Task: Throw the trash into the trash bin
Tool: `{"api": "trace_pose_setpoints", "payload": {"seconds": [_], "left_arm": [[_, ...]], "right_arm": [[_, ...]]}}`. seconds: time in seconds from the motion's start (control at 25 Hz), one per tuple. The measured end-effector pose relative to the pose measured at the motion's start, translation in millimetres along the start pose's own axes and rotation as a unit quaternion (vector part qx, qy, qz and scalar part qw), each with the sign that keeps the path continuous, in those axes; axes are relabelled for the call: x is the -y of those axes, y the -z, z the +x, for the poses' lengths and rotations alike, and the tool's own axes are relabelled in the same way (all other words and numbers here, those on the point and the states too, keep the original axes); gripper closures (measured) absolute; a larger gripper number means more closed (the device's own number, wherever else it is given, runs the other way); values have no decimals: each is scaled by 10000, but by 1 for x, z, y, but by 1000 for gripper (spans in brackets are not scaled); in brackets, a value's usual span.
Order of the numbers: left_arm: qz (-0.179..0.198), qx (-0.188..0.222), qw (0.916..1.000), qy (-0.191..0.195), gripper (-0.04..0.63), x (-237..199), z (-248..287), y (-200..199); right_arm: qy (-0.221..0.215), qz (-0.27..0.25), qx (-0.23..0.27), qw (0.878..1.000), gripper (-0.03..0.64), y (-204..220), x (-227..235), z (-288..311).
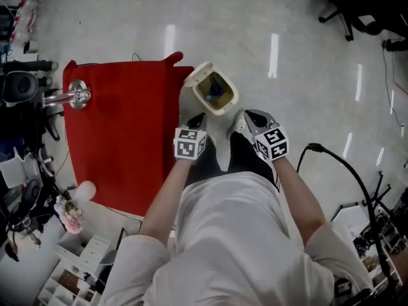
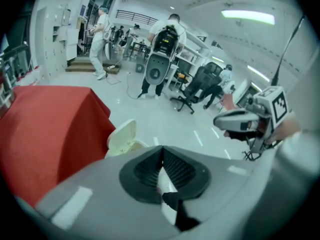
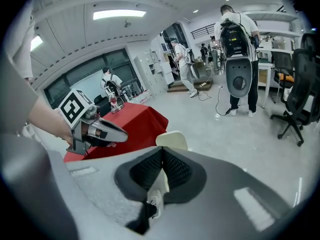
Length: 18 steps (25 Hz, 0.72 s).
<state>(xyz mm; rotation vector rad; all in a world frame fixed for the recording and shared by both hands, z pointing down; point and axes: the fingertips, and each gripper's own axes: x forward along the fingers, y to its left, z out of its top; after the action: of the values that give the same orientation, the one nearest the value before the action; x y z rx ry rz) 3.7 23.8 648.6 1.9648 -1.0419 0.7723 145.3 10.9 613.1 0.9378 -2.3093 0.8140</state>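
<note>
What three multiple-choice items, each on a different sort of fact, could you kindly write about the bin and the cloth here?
1. Where does the trash bin stand?
A. on a shelf
B. on the floor beside the red cloth
C. on an office chair

2. What colour is that cloth?
A. green
B. red
C. blue

3. How is the bin's lid?
A. shut
B. missing
C. raised open

Key: 1 B, as the bin sits on the pale floor at the cloth's corner. 2 B, as the cloth is plainly red. 3 C, as the lid stands up and the head view looks into the bin.
</note>
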Motion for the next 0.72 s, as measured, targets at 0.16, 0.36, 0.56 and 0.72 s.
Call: {"api": "trace_pose_setpoints", "payload": {"seconds": [0.16, 0.36, 0.56, 0.72], "left_arm": [[266, 213, 9994, 112, 588, 15, -37, -18], [413, 412, 9981, 200, 588, 29, -77, -25], [270, 543, 9979, 213, 588, 28, -98, -23], [280, 593, 9975, 279, 588, 33, -104, -20]], "right_arm": [[-72, -86, 88, 9999, 618, -17, -18, -20], [-137, -59, 193, 9997, 618, -30, -36, -42], [-166, 37, 230, 9996, 618, -32, -49, -50], [-172, -45, 222, 9996, 618, -30, -53, -54]]}}
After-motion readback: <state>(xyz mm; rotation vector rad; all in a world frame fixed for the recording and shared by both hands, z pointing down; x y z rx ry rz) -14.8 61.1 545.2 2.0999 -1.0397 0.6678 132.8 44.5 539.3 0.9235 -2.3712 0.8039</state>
